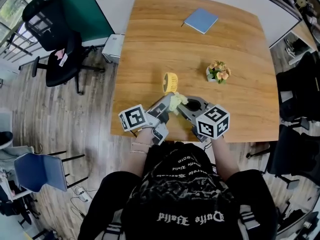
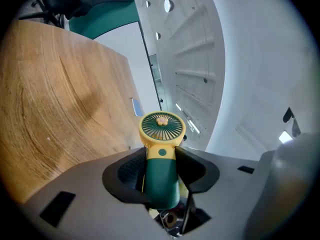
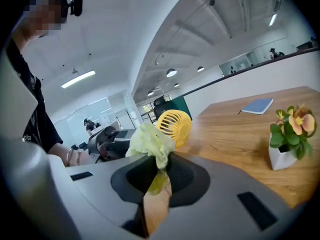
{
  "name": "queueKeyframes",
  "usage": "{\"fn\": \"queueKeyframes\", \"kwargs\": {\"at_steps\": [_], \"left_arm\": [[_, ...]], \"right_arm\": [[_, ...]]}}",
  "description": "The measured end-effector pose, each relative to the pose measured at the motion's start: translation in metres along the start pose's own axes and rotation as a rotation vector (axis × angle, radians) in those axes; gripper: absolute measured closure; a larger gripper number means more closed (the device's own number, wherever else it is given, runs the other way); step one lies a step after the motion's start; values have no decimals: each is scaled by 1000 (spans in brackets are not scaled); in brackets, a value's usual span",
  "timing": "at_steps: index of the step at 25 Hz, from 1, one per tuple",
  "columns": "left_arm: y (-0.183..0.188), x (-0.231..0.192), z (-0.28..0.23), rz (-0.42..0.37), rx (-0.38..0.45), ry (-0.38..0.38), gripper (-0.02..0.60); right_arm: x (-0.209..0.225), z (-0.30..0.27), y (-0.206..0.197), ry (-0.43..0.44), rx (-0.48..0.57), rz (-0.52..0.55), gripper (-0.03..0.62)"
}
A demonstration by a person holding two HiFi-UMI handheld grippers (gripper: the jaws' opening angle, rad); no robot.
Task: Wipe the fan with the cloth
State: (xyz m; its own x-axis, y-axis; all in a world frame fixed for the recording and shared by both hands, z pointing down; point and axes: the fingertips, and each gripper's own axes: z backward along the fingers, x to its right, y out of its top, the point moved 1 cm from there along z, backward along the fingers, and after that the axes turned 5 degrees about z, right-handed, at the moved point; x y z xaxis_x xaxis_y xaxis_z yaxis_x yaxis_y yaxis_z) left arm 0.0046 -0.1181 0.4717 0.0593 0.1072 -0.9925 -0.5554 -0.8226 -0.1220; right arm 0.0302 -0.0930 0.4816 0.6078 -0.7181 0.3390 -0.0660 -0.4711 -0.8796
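A small hand fan with a yellow round head [image 1: 170,82] [image 2: 162,126] [image 3: 174,127] and a dark green handle [image 2: 161,180] is lifted off the wooden table [image 1: 150,44]. My left gripper [image 1: 167,104] [image 2: 160,171] is shut on the handle, and the fan head sticks out past the jaws. My right gripper [image 1: 183,105] [image 3: 159,176] is shut on a crumpled pale yellow-green cloth [image 1: 177,101] [image 3: 149,141]. The cloth bunches out above the right jaws, close beside the back of the fan head. Whether the two touch does not show.
A small white pot with orange flowers [image 1: 218,72] [image 3: 289,136] stands right of the fan. A blue notebook [image 1: 200,20] [image 3: 257,106] lies at the table's far side. Black office chairs [image 1: 60,49] stand on the floor at left; a blue chair [image 1: 42,171] is near me.
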Motion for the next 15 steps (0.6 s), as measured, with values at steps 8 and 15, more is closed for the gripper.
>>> {"fn": "queueKeyframes", "kwargs": {"at_steps": [8, 15], "left_arm": [[-22, 8, -3, -104, -145, 15, 383], [-34, 14, -5, -207, -264, 40, 383]], "right_arm": [[25, 30, 38, -102, 192, -34, 534], [32, 42, 46, -101, 172, 44, 534]]}}
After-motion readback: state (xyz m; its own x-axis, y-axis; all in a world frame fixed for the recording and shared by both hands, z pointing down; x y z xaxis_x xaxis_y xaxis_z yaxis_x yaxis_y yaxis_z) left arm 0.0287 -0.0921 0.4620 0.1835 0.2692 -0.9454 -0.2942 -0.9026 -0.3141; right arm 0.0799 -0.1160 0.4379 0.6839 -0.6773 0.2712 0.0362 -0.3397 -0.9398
